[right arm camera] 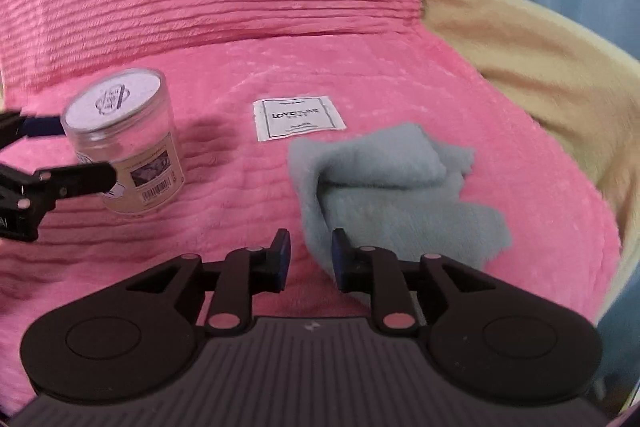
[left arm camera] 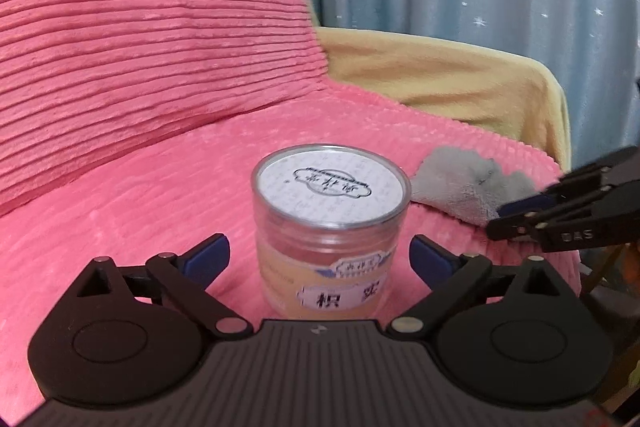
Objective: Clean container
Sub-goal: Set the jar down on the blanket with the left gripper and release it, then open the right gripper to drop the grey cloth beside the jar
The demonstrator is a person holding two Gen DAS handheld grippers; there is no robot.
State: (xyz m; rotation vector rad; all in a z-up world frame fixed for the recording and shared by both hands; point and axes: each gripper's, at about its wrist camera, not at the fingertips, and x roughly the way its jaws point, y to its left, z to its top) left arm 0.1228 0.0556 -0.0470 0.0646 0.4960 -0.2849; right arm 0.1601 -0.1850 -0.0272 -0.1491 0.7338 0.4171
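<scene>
I judge jar (left arm camera: 330, 227) light, rigid, slick plastic; grip mid-body. Left gripper (left arm camera: 320, 259) jaws spread, straddling it. Right gripper (right arm camera: 308, 259) jaws part-open at limp cloth (right arm camera: 396, 187) edge, gripping nothing.

Right gripper (right arm camera: 308, 255): hovering over the pink cushion (right arm camera: 224, 195), fingers standing slightly apart at the near edge of the grey cloth (right arm camera: 392, 187).
Cloth: lying crumpled just below a white sewn label (right arm camera: 298, 117).
Jar (right arm camera: 124, 147): sitting upright at left, clear with a white lid.
Left gripper (right arm camera: 76, 155): reaching in from the left, fingers flanking the jar.
</scene>
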